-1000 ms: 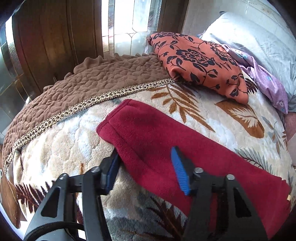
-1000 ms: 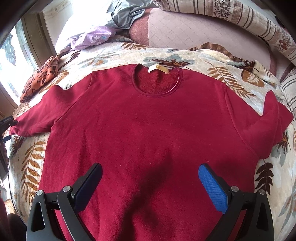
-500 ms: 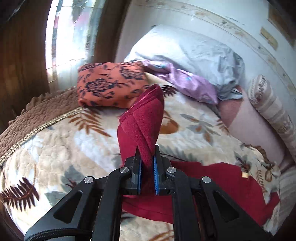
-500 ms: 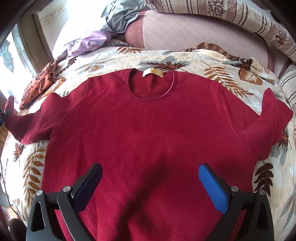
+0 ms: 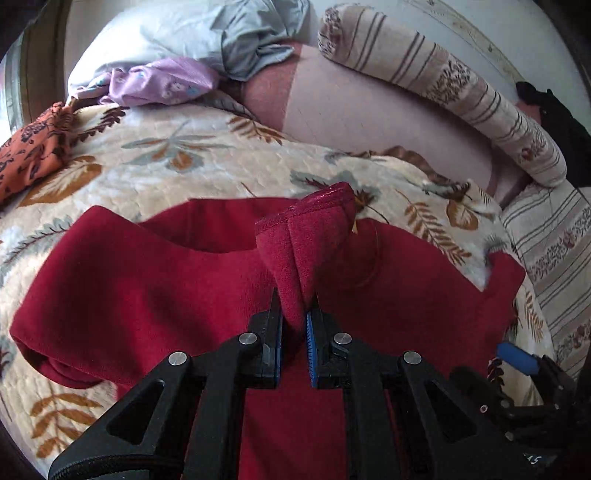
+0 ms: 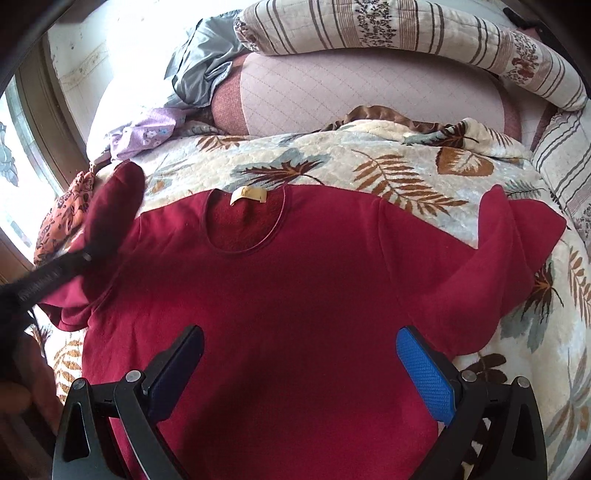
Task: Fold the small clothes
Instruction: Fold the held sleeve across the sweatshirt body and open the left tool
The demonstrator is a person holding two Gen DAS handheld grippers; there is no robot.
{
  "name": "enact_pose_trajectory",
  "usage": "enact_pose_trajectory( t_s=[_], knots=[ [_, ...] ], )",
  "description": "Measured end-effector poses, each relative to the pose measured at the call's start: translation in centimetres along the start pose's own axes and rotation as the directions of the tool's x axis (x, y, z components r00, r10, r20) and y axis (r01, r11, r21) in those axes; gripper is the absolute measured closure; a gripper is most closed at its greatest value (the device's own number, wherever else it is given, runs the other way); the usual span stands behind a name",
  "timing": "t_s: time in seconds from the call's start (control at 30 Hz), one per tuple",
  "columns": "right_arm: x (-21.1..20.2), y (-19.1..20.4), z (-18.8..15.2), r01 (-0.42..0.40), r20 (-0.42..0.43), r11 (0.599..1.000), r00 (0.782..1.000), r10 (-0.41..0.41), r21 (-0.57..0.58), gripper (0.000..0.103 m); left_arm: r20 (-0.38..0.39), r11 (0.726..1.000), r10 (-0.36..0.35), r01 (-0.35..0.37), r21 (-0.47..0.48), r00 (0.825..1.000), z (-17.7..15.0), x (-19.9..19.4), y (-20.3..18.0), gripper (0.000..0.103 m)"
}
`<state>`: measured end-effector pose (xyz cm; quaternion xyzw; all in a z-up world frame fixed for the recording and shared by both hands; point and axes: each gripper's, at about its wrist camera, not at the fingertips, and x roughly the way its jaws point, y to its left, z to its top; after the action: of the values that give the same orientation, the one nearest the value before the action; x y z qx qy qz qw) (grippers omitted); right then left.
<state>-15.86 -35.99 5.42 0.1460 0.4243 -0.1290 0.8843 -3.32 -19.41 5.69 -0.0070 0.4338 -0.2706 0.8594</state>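
Observation:
A dark red sweater (image 6: 295,288) lies flat, front up, on a leaf-patterned blanket (image 6: 332,166), its collar with a tan label (image 6: 247,194) toward the pillows. My left gripper (image 5: 294,314) is shut on the sweater's left sleeve (image 5: 306,240) and holds it lifted above the sweater's body (image 5: 147,280). The lifted sleeve (image 6: 110,206) and the left gripper also show at the left of the right wrist view. My right gripper (image 6: 299,354) is open and empty, hovering over the sweater's lower middle. The right sleeve (image 6: 517,251) lies folded back on the blanket.
An orange floral cloth (image 5: 29,155) and a purple garment (image 5: 162,81) lie at the far left. A grey-white pillow (image 5: 192,29), a pink cushion (image 5: 369,110) and a striped bolster (image 5: 461,92) line the back. A window (image 6: 14,170) is at the left.
My left gripper closed on the left sleeve, lifted it off the blanket and swung it rightward over the sweater's body. The right gripper stayed open, nearly still.

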Motion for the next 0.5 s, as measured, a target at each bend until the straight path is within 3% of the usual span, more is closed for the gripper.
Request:
enact_pose_trajectory(
  t_s=[0.2, 0.33, 0.43, 0.5],
  knots=[
    [0.1, -1.6, 0.7, -0.033, 0.021, 0.999, 0.999, 0.033, 0.007, 0.000, -0.081, 1.000, 0.000, 0.001, 0.012, 0.997, -2.3, 2.8, -1.4, 0.094],
    [0.4, -2.8, 0.9, -0.097, 0.048, 0.991, 0.995, 0.093, 0.092, 0.000, -0.112, 1.000, -0.011, 0.012, 0.001, 0.994, -2.5, 2.0, -0.6, 0.092],
    [0.8, -3.1, 1.2, -0.141, 0.052, 0.981, 0.990, 0.135, 0.130, 0.000, -0.084, 1.000, -0.014, 0.015, 0.011, 0.996, -2.2, -0.6, 0.0, 0.072],
    [1.1, -2.5, 1.5, -0.164, 0.046, 0.979, 0.986, 0.160, 0.125, 0.000, -0.047, 1.000, -0.013, 0.014, 0.022, 0.999, -2.2, -2.4, 0.6, 0.053]
  ],
)
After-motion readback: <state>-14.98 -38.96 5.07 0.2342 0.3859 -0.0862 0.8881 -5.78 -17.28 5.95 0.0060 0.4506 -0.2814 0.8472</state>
